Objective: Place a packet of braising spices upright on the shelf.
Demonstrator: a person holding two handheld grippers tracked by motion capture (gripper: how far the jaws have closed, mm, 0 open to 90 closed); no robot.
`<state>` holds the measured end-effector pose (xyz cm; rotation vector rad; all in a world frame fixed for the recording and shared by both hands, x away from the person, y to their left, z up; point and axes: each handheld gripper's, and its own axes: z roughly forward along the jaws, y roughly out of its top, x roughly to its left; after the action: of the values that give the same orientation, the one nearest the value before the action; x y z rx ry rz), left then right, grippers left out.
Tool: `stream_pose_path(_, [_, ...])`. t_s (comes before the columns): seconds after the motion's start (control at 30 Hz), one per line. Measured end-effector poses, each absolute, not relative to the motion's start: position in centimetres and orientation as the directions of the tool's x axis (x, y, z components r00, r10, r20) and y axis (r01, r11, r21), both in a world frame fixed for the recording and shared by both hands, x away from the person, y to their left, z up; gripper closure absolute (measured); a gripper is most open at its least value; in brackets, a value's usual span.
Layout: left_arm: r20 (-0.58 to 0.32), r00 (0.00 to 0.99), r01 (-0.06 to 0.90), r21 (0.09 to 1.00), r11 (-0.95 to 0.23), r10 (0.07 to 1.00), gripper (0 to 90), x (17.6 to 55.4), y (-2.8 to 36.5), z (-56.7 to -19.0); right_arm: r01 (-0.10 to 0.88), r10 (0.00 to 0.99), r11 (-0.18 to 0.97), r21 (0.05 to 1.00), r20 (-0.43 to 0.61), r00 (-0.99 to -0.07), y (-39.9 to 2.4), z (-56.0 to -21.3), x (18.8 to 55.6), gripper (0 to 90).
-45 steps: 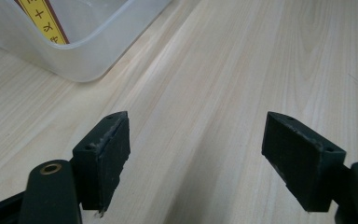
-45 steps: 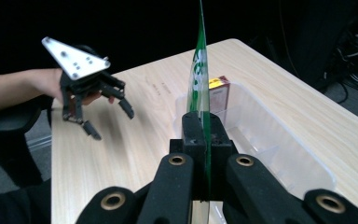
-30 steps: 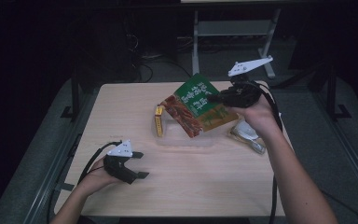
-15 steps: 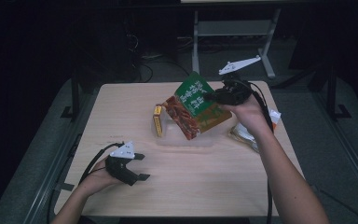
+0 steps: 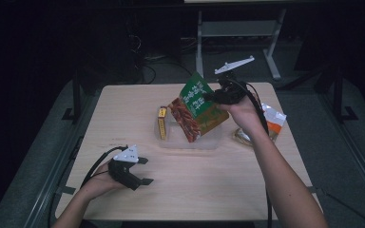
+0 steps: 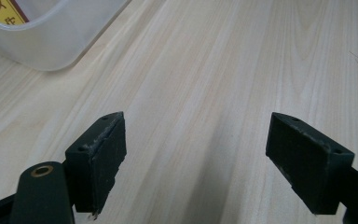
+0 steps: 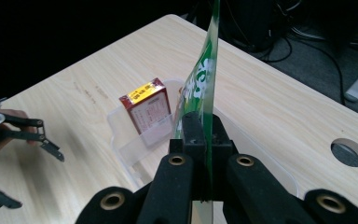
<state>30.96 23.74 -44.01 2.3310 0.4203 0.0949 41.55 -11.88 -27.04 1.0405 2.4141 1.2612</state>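
The green snack packet [image 5: 198, 112] hangs tilted above the clear plastic tub [image 5: 188, 140], its edge pinched tight in the right gripper [image 7: 204, 135]. Just beyond that gripper, a small red-and-yellow box [image 7: 147, 111] stands in the tub. Well off, the left gripper [image 5: 141, 171] rests wide open, empty, low over the worktop [image 5: 123, 109].

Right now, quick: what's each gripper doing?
Left gripper: open, empty, low over the table.
Right gripper: shut on the green snack bag, held above the clear plastic container.
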Motion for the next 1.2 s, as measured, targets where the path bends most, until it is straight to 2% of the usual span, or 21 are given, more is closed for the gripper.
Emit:
stream_pose_path(0.57, [-0.059,0.947,0.266,0.691,-0.672,0.315,19.4,30.9,23.6,-44.2,0.523,0.711,0.396,0.755,0.108,-0.695,-10.2,-28.2,42.9,90.0])
stream_pose_path(1.2, [-0.073,0.949,0.272,0.685,-0.676,0.308,19.2,30.8,23.3,-44.5,0.546,0.724,0.394,0.740,0.116,-0.680,-9.3,-28.4,42.5,89.7])
